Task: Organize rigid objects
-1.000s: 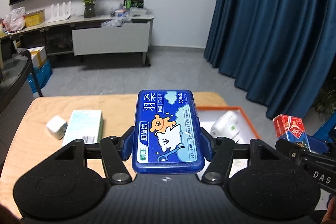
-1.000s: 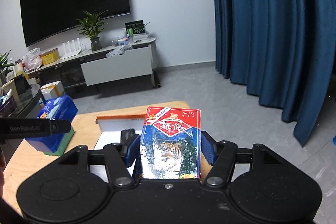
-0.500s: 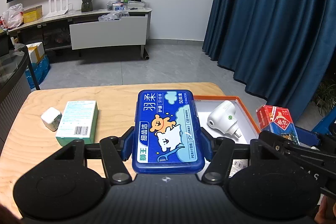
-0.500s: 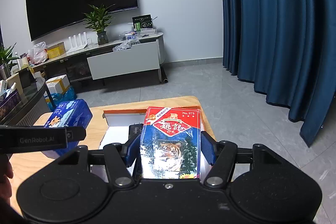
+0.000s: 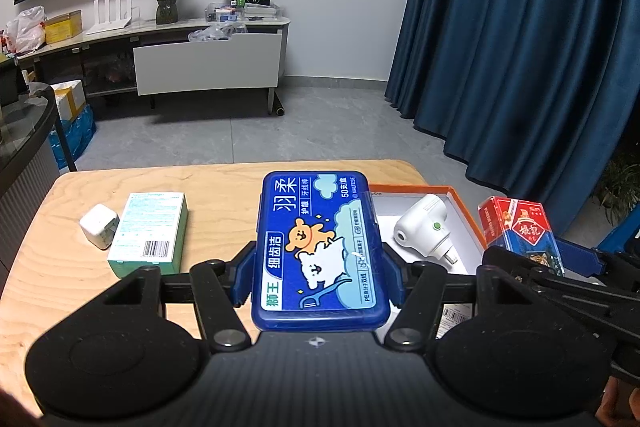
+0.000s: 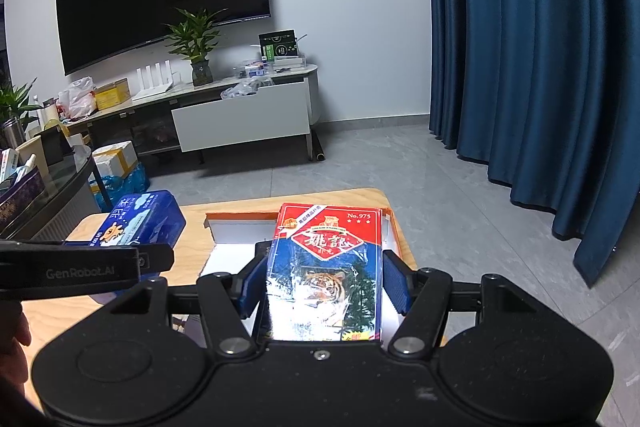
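Each scene is viewed from just behind the jaws, looking forward and slightly down over the table (image 5: 224,187). The orange-rimmed box (image 6: 394,227), TV cabinet (image 5: 208,63) and curtain (image 6: 540,47) are shared; the right view is seemingly set farther right.

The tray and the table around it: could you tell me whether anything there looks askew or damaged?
Nothing stands out. The white device lies on its side in the tray; the green box and white cube sit flat on the table.
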Demonstrator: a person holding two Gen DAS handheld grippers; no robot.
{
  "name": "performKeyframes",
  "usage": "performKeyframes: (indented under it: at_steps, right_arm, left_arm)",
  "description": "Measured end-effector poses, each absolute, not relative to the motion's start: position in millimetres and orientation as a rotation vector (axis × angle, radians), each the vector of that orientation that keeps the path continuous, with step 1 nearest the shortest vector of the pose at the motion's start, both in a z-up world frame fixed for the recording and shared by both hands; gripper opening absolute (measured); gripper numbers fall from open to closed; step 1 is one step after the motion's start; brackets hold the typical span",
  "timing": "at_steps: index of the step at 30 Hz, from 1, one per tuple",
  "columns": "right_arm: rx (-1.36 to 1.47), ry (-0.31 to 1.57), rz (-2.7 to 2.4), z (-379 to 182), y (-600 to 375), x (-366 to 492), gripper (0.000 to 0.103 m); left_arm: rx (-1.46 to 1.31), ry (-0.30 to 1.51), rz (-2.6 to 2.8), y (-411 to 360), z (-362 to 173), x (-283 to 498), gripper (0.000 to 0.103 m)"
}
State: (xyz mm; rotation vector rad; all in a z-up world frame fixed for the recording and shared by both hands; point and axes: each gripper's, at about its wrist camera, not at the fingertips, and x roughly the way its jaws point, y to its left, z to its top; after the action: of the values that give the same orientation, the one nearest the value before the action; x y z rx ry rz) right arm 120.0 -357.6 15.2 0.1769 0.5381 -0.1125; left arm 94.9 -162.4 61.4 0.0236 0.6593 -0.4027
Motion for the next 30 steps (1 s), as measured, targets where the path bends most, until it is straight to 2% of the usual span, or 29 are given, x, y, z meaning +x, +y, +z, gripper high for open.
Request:
performKeyframes:
  at_steps: [30]
  right_arm:
    - [0.166, 0.526, -0.114, 22.6, -357.5, 120.2, 0.073]
  left_arm:
    - [0.027, 0.642, -0.413, -162.0, 63.2, 91.1, 0.062]
